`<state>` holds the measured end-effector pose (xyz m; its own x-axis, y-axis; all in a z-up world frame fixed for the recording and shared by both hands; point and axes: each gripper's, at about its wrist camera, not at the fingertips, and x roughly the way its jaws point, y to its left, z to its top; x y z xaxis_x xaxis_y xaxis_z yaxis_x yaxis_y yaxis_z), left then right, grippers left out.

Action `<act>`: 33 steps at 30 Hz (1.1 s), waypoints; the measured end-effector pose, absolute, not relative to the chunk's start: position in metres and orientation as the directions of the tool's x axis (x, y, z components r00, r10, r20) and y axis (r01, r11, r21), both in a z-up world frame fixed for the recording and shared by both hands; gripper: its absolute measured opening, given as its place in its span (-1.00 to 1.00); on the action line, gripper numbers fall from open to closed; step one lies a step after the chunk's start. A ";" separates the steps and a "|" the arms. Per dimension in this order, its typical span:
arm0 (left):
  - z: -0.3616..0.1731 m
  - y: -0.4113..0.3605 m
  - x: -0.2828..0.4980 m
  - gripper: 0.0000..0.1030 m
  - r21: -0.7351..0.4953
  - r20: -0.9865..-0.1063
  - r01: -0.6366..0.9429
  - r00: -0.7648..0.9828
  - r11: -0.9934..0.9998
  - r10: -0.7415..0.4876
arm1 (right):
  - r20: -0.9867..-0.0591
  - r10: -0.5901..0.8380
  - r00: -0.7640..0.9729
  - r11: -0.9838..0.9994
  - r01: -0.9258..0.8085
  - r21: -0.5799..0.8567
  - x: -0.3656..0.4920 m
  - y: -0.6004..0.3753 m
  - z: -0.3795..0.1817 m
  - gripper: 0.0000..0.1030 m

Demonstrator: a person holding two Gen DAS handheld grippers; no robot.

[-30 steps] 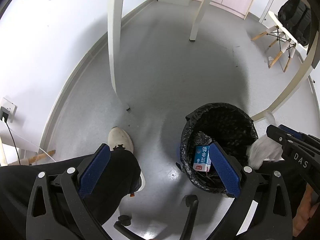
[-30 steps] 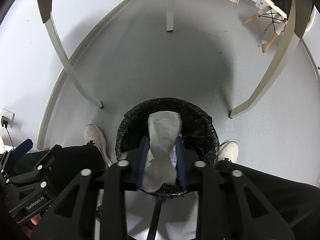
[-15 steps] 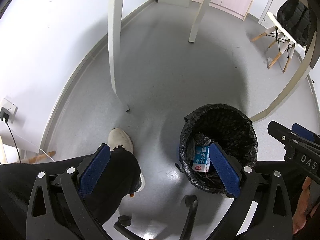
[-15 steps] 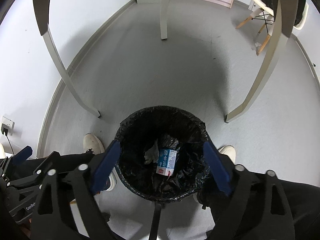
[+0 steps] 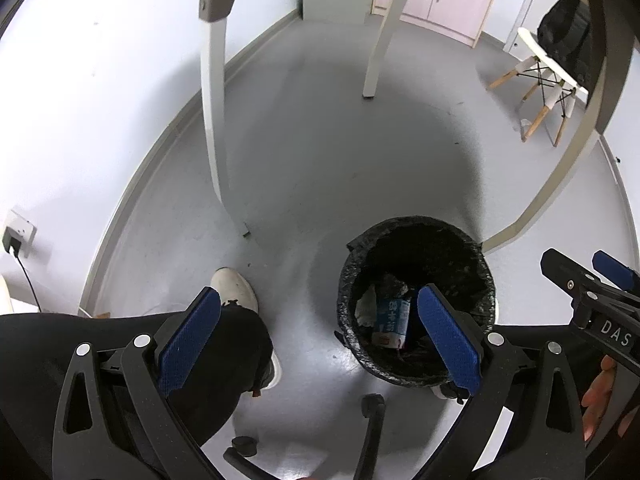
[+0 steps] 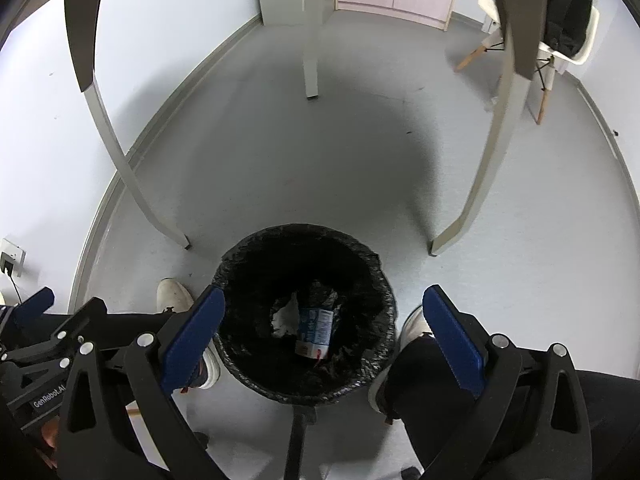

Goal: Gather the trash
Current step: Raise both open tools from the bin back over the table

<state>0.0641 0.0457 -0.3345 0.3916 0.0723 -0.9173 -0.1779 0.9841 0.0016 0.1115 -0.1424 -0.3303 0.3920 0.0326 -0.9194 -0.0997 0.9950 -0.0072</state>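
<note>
A round bin with a black liner (image 6: 372,264) stands on the grey floor under the table; it also shows in the left wrist view (image 5: 480,272). Inside lie a blue and white milk carton (image 6: 316,330) (image 5: 392,322) and crumpled white paper (image 6: 285,316) (image 5: 366,306). My right gripper (image 6: 320,336) is open and empty, high above the bin's mouth. My left gripper (image 5: 320,336) is open and empty, left of the bin over the floor. The right gripper's fingers (image 5: 568,276) show at the left view's right edge.
White table legs (image 6: 124,160) (image 6: 476,192) flank the bin, another stands behind (image 6: 310,40). The person's legs and white shoes (image 6: 176,292) (image 5: 236,286) are beside the bin. An office chair base (image 5: 372,428) is below. A chair with a black backpack (image 6: 564,8) stands far right. Wall socket (image 5: 16,236) at left.
My right gripper opened and let go of the crumpled white paper, which dropped into the bin beside the carton. Both grippers rose slightly. The left gripper stayed open.
</note>
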 end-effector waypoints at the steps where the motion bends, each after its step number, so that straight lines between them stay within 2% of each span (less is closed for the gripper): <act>1: -0.333 0.044 0.064 0.89 0.001 -0.916 -0.175 0.394 0.985 0.071 | -0.917 0.032 0.397 0.996 -0.091 -0.005 0.109 -0.146 -0.327 0.85; 16: -0.284 0.027 0.032 0.89 -0.045 -0.889 -0.132 0.458 0.990 0.021 | -0.887 0.008 0.462 0.999 -0.039 -0.011 0.061 -0.176 -0.272 0.85; 33: -0.207 0.023 -0.021 0.88 -0.037 -0.840 -0.119 0.541 0.992 0.034 | -0.828 -0.011 0.561 0.998 -0.039 -0.040 0.003 -0.183 -0.190 0.85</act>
